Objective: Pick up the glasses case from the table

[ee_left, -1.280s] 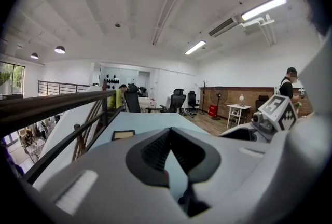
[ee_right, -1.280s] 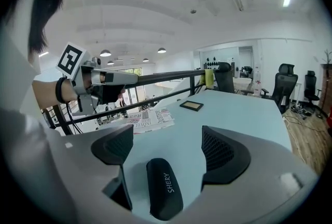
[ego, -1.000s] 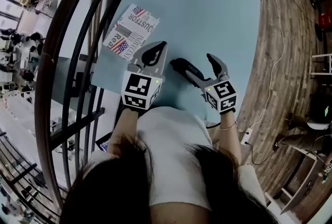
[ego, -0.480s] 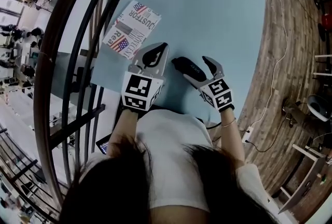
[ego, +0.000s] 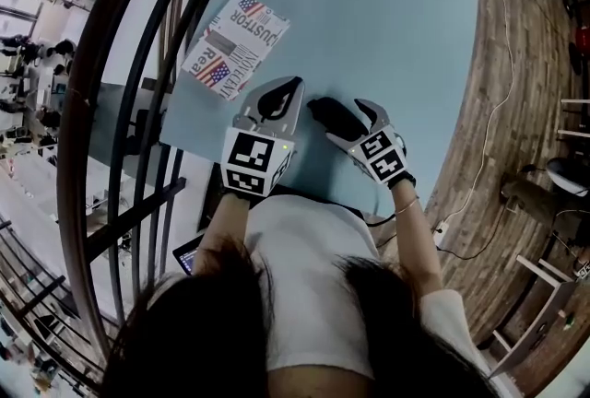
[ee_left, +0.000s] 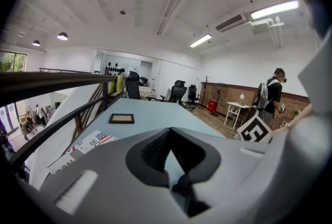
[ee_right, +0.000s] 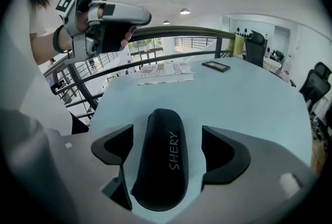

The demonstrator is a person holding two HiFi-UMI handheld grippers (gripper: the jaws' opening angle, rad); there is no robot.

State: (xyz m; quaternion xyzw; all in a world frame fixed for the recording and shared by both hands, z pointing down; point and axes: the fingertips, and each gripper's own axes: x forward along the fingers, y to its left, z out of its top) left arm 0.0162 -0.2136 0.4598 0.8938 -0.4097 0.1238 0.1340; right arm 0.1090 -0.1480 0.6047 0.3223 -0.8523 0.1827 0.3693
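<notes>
Lettering on glasses case (ee_right: 158, 158) reads SHERY only in right gripper view.

Open-plan office, no question: a long pale-blue bench (ego: 387, 18) runs down the room with black swivel chairs (ee_left: 176, 94) at its far end. Strip lights (ee_left: 275, 9) cross a white ceiling, a dark railing (ego: 120, 111) runs alongside, and wood planks cover the floor (ego: 516, 111).
</notes>
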